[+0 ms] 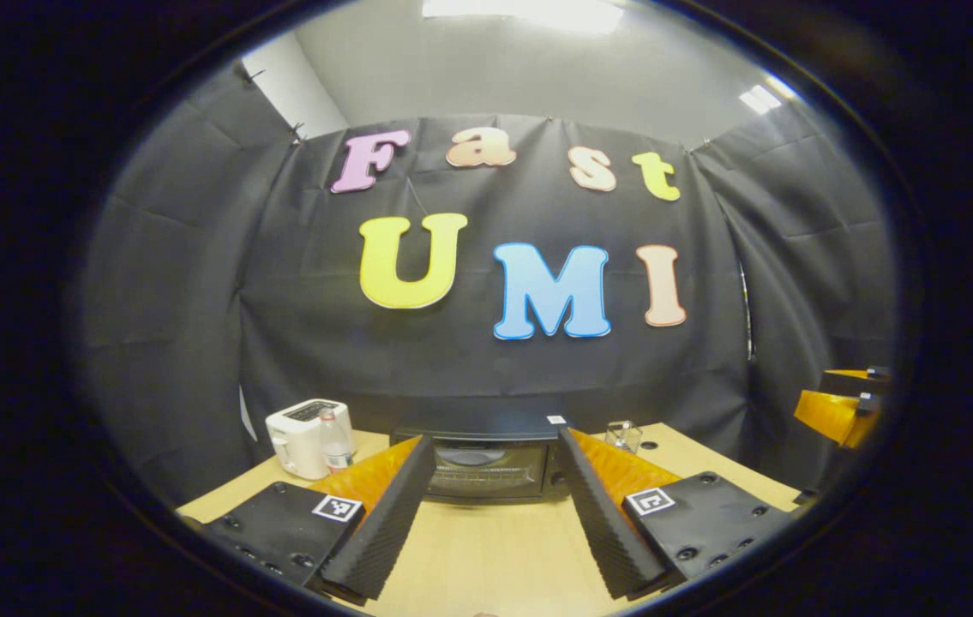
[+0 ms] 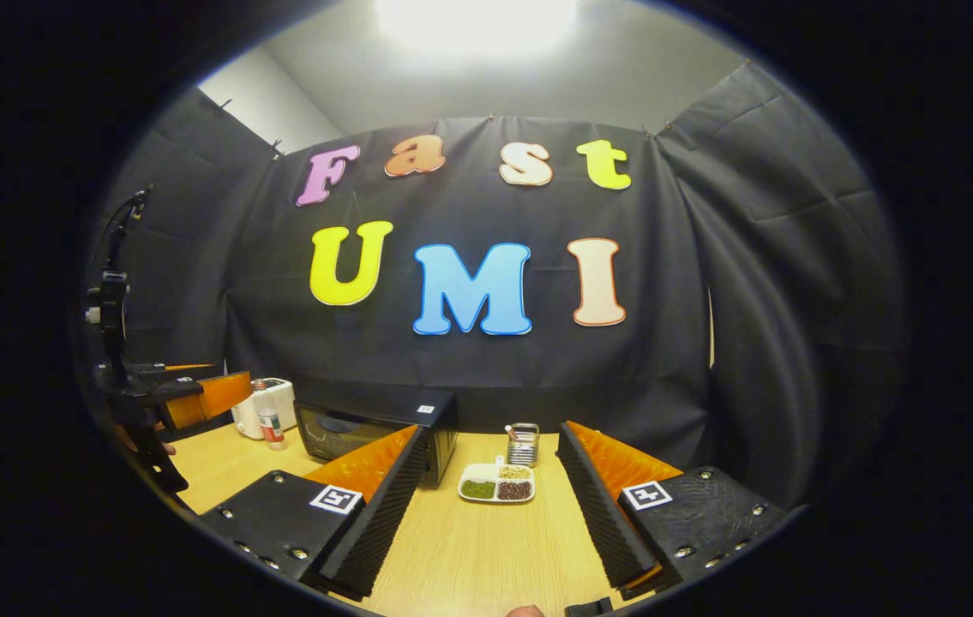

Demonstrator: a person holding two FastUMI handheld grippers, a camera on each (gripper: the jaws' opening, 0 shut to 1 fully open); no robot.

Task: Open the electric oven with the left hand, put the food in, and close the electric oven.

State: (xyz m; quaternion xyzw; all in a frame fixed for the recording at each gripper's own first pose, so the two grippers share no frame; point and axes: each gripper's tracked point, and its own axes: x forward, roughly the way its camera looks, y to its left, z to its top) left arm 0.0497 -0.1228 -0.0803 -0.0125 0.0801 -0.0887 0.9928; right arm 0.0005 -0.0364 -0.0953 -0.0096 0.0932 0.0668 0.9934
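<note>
My left gripper (image 1: 495, 506) gapes empty, squared to oven (image 1: 482, 467) door | right gripper (image 2: 486, 506) wide, empty, facing food tray (image 2: 497, 485).

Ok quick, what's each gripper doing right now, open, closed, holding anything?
Left gripper: open, holding nothing, pointed at the closed oven.
Right gripper: open, holding nothing, pointed at the food tray.

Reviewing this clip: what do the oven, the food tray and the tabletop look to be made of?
Oven: apparently dark painted metal with a reflective, glass-like door. Food tray: smooth white, probably plastic or ceramic, divided into compartments. Tabletop: light wood or wood-look laminate, showing fine grain lines and a matte surface.
</note>
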